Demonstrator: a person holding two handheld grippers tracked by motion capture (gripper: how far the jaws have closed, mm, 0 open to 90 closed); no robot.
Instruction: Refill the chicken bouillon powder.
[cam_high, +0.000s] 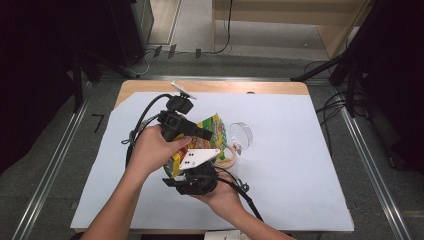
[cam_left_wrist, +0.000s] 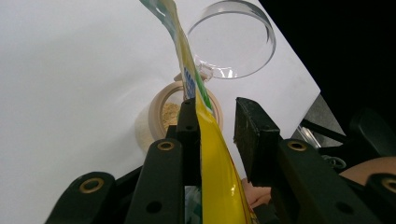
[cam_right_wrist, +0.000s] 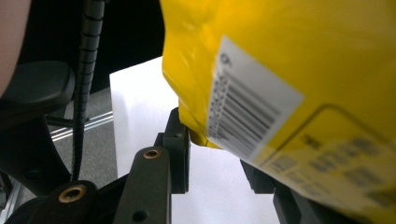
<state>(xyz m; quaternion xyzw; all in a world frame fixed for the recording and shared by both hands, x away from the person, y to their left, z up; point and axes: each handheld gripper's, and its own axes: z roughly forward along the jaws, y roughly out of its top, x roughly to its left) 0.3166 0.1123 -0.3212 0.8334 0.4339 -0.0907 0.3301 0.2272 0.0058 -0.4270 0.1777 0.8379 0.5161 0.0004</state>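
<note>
Left tongs (cam_high: 202, 134) and right tongs (cam_high: 192, 167) part open around yellow snack bag (cam_high: 212, 131), mid-tabletop (cam_high: 300, 165) over jar (cam_left_wrist: 161, 114); grip unclear.

A white paper sheet (cam_high: 280, 165) covers the light wooden desk (cam_high: 150, 86), leaving a bare strip along its far edge. Grey carpet floor (cam_high: 45, 165) with metal rails (cam_high: 370, 165) surrounds it, black cables (cam_high: 330, 107) trailing nearby.

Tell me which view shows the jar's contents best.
The left gripper view: it looks into the open jar, showing pale granules. In the high view the jar is small, partly behind the yellow bag.
</note>
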